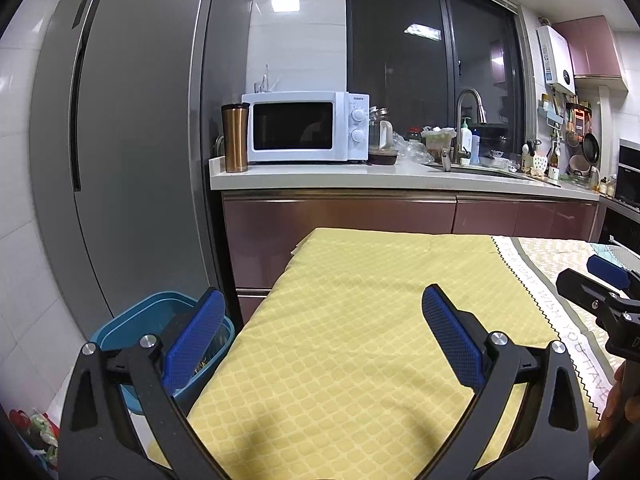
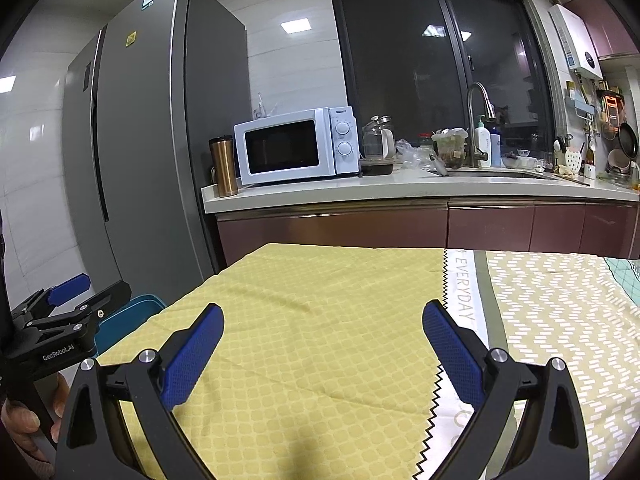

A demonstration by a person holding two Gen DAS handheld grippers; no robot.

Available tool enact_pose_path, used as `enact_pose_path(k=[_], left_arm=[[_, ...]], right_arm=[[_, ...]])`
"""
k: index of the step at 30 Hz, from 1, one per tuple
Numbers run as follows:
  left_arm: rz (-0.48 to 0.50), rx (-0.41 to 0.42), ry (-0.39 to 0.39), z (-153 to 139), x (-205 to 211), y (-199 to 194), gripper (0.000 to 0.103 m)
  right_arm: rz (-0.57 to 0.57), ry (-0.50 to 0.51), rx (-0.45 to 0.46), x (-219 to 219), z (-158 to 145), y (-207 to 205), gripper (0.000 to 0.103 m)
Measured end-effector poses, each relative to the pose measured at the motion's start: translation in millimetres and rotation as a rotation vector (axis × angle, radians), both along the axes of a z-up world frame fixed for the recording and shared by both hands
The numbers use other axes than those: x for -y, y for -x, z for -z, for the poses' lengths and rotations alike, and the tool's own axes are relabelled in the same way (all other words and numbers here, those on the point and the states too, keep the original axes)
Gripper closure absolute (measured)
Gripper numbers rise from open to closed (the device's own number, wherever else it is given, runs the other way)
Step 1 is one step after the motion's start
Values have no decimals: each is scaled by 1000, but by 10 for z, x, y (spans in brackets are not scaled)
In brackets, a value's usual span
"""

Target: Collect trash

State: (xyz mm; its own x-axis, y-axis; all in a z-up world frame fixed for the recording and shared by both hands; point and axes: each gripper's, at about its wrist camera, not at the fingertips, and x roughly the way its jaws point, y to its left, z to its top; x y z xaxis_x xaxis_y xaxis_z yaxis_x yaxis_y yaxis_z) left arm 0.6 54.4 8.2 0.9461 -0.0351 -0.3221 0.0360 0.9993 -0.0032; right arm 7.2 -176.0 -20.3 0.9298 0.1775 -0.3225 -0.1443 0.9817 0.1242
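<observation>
yellow patterned tablecloth (image 1: 360, 320) covered the table; behind it, a white microwave (image 1: 304, 128) and copper tumbler (image 1: 236, 138) stood on the countertop (image 1: 320, 178), beside a grey refrigerator (image 1: 132, 140).

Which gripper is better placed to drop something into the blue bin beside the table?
Left gripper: the blue bin sits just beside its left finger. The right gripper hovers over the tablecloth, farther away.

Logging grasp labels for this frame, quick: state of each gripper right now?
Left gripper: open, blue-padded fingers spread wide, holding nothing, over the yellow patterned tablecloth.
Right gripper: open, holding nothing, over the same cloth.
</observation>
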Motion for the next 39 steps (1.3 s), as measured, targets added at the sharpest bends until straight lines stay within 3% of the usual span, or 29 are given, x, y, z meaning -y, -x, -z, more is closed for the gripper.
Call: enact_pose_path(k=[30,39], left_arm=[[17,18,-20,19,111,-33,6],[46,-42,1,90,166,-218,6]], right_arm=[[9,2,-4,72,26,24,7],[14,-6,-19,145,53,-2,7]])
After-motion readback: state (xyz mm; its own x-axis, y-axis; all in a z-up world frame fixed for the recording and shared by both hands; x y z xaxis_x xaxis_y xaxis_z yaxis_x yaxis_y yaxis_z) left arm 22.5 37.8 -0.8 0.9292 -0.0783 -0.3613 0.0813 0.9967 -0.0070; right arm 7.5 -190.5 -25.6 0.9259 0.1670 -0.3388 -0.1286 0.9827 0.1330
